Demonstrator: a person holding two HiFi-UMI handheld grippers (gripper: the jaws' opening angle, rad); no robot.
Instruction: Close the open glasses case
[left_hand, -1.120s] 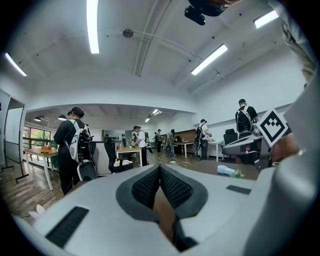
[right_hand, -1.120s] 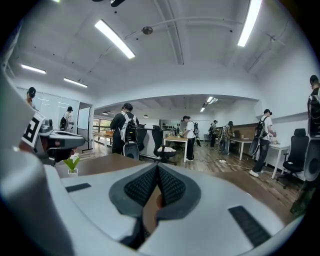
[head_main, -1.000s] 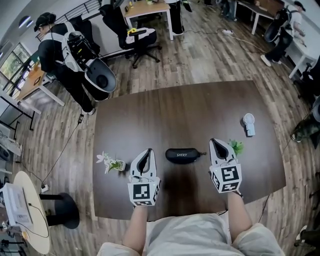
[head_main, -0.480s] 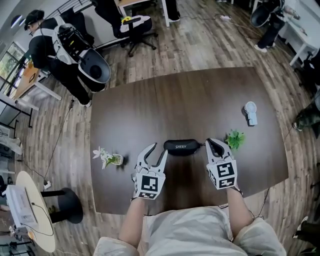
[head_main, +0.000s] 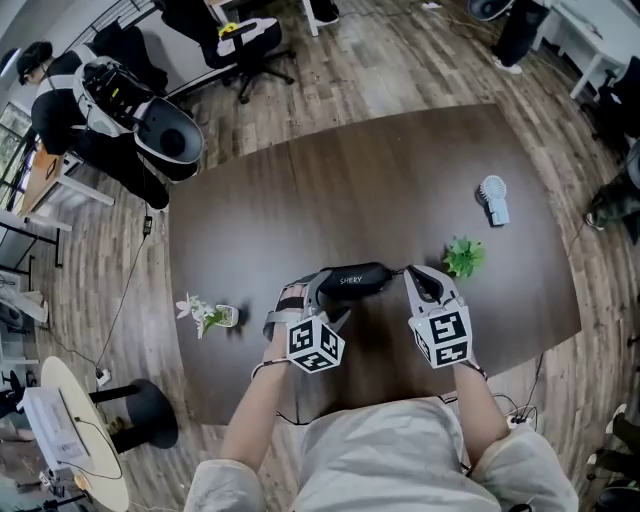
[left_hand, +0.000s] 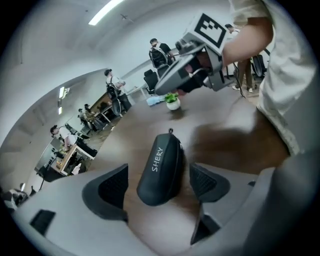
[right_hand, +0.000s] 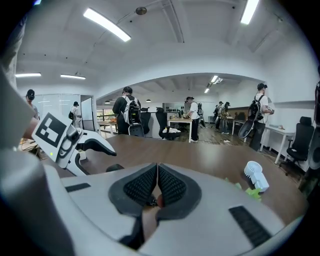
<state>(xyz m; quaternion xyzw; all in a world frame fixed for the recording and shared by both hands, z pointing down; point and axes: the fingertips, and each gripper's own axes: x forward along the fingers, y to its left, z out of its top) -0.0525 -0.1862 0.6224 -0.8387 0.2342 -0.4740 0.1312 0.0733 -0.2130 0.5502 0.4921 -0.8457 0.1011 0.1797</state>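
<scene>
The left gripper (head_main: 305, 286), whose jaws have just opened wide astride the black oval glasses case (head_main: 352, 279), might push it sideways when closing; the right gripper (head_main: 410, 272) is closed.

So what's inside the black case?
Nothing inside shows. You see only the case, black with white lettering, lying on the table between the jaws of the left gripper, which have just been opening. Its shell hides whatever it holds.

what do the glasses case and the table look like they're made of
Glasses case: black and matte, probably a moulded semi-hard shell with a fabric or faux-leather skin; rounded form, dull surface, white printed lettering.
Table: dark brown wood or wood-look laminate with a low sheen; long grain streaks show, but which one I cannot tell.
</scene>
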